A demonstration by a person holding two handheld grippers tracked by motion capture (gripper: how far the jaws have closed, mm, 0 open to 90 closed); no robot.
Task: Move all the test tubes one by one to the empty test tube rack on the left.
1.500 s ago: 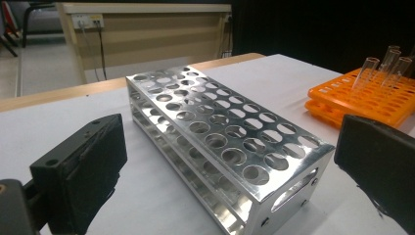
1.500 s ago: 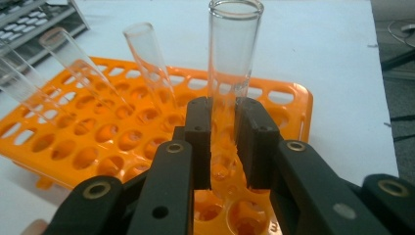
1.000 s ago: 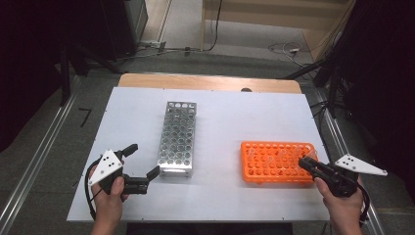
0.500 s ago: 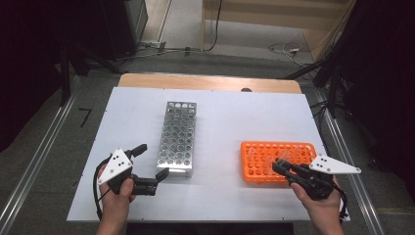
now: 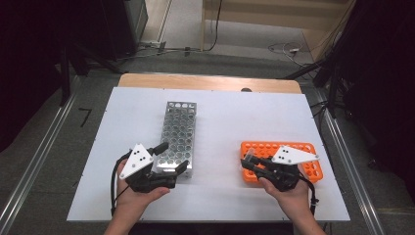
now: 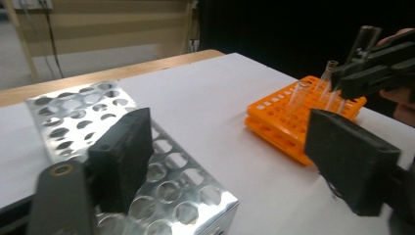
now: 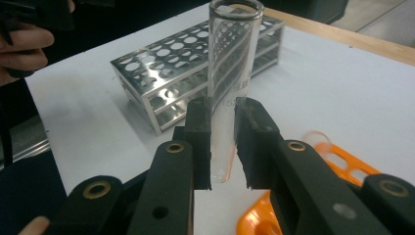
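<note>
My right gripper (image 7: 223,142) is shut on a clear glass test tube (image 7: 230,73), held upright with its open mouth on top. In the high view this gripper (image 5: 249,164) hangs over the left end of the orange rack (image 5: 279,149). A few more tubes (image 6: 298,95) stand in that rack. My left gripper (image 5: 172,156) sits at the near end of the perforated metal rack (image 5: 178,127). Its jaws have just been closing. The rack's near corner (image 6: 195,205) lies below and between them, and the pads are not pressing on it.
The white table top (image 5: 220,117) carries both racks, the metal one left of centre and the orange one at the right. A wooden strip (image 5: 205,82) runs along the far edge. Dark stands and cables surround the table.
The right gripper has carried the tube leftward from the orange rack's right end to its left end. The left gripper has shifted right, up to the metal rack's near end, and its jaws have narrowed.
</note>
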